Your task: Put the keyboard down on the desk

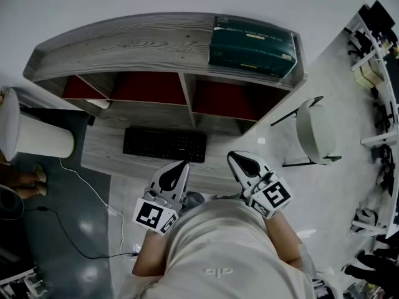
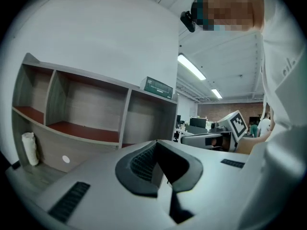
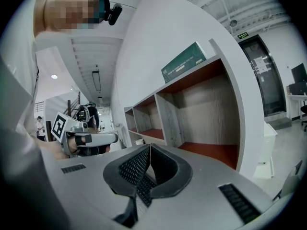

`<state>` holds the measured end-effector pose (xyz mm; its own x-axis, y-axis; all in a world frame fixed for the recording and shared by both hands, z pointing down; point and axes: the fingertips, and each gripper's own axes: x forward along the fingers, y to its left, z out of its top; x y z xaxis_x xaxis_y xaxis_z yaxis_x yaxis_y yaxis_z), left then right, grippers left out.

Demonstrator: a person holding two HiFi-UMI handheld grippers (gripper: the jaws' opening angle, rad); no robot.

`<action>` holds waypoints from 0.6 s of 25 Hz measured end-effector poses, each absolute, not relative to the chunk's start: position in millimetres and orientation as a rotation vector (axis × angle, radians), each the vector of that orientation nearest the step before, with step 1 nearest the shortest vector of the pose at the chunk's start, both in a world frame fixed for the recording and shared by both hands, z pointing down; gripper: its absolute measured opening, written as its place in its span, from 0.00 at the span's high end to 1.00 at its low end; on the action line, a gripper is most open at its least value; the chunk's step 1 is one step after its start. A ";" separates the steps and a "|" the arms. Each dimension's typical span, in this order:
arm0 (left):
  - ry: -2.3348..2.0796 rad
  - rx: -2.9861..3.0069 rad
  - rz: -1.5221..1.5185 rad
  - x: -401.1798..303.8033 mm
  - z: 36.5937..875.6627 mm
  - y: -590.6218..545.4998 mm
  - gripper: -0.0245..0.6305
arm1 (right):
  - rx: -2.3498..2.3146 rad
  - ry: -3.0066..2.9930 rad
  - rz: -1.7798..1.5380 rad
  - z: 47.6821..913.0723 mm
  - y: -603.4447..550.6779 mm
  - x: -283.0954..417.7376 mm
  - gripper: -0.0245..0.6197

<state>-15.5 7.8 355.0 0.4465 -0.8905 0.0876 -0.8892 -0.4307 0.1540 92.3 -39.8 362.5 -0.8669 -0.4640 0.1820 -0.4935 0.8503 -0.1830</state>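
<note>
Across the top of the head view, a grey wood-grain desk (image 1: 103,151) backed by a shelf unit (image 1: 124,45) with red-floored bays, a dark green box (image 1: 252,45) lying on the shelf top toward the right end. Flat on the desk surface before the middle bays, a black keyboard (image 1: 164,144), free of both grippers and apart from them. Nearer the person, held over the desk's near edge and pointing toward the shelves, the left gripper (image 1: 182,165) and right gripper (image 1: 232,156), side by side, marker cubes rearward, each clenched shut with nothing between the jaws.
</note>
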 end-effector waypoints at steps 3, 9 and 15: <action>-1.563 2.470 -0.073 -22.6 353.7 5.9 0.94 | 0.770 -2.896 0.332 362.6 -38.5 92.8 0.91; -1.600 2.519 0.009 -25.3 353.0 4.1 0.94 | 0.772 -2.898 0.318 362.0 -38.3 88.4 0.91; -1.603 2.525 0.006 -27.9 351.4 2.6 0.94 | 0.778 -2.885 0.324 362.4 -39.8 83.9 0.91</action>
